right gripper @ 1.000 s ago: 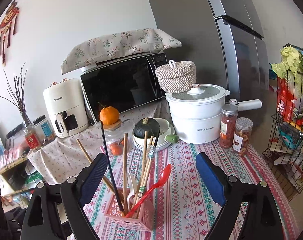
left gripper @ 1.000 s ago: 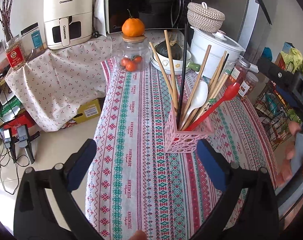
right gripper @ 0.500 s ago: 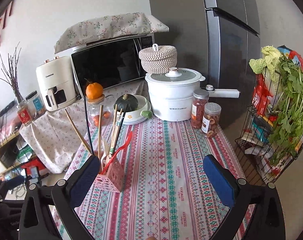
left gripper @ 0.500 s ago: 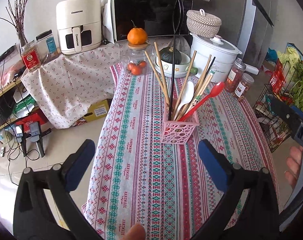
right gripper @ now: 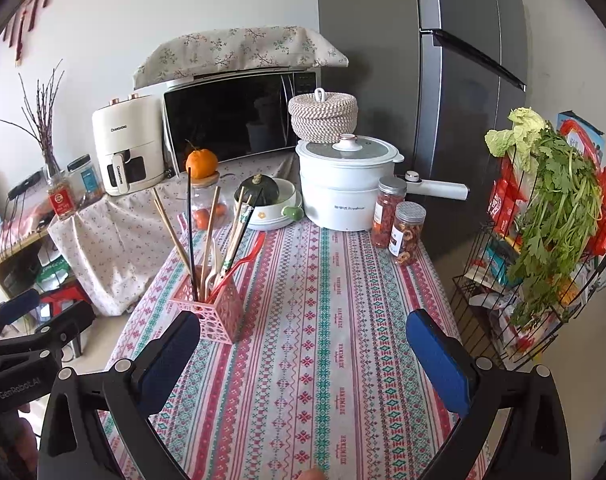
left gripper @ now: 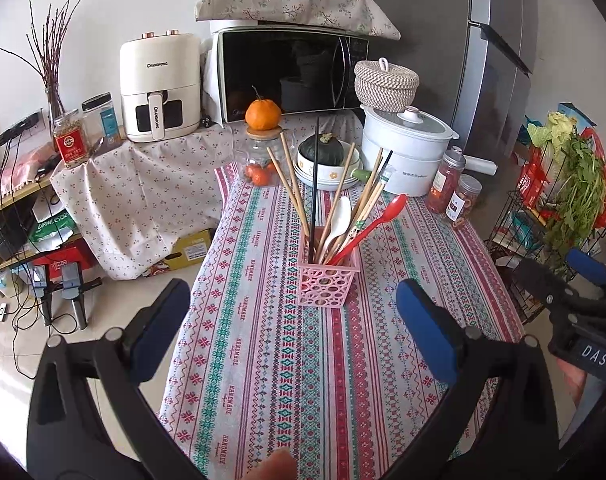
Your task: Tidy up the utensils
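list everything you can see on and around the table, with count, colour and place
utensil holder: 1, pink, mid table
chopsticks: several, wood, one black, in holder
spoons: 2, red and white, in holder
tablecloth: 1, red-green stripes, on table
white pot: 1, far end of table
woven basket: 1, beige, behind pot
squash in bowl: 1, dark green, left of pot
jars: 2, red contents, right of pot
glass jar: 1, clear, orange fruit on lid
microwave: 1, black, behind table
air fryer: 1, cream, left of microwave
fridge: 1, grey, right
greens in rack: bunch, right of table
left tool: open, empty
right tool: open, empty
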A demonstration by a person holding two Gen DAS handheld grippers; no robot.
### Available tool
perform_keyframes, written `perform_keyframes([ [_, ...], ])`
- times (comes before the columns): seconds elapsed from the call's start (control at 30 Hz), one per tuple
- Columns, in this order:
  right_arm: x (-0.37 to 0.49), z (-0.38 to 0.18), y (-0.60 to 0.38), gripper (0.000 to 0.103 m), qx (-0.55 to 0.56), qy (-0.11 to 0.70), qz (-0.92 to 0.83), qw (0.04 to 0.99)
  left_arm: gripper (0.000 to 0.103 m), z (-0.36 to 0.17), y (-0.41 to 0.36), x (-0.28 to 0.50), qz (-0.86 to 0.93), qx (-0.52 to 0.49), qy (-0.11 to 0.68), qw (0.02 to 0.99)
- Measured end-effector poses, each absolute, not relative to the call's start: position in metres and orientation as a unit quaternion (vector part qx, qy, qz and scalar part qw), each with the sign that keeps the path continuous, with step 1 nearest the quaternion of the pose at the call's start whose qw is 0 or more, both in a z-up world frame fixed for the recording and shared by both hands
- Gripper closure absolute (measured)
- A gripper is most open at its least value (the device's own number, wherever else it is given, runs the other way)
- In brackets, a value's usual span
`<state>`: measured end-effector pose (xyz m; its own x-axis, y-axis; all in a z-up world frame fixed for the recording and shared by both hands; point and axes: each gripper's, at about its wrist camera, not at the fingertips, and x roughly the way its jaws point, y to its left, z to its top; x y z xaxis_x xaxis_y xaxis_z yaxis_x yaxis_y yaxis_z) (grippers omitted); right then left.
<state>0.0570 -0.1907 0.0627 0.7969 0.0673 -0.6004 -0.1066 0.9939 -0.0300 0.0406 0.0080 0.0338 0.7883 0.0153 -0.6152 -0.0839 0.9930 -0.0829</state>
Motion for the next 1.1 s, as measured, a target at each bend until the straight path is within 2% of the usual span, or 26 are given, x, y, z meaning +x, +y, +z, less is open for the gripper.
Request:
perform_keyframes([
  [1.1,0.0631,0.0596,-0.1949,0.0,-0.019,0.328,0.03,0.944,0.001,0.0305,-0.0001,0.0391,0.027,-0.046,0.326,0.944],
])
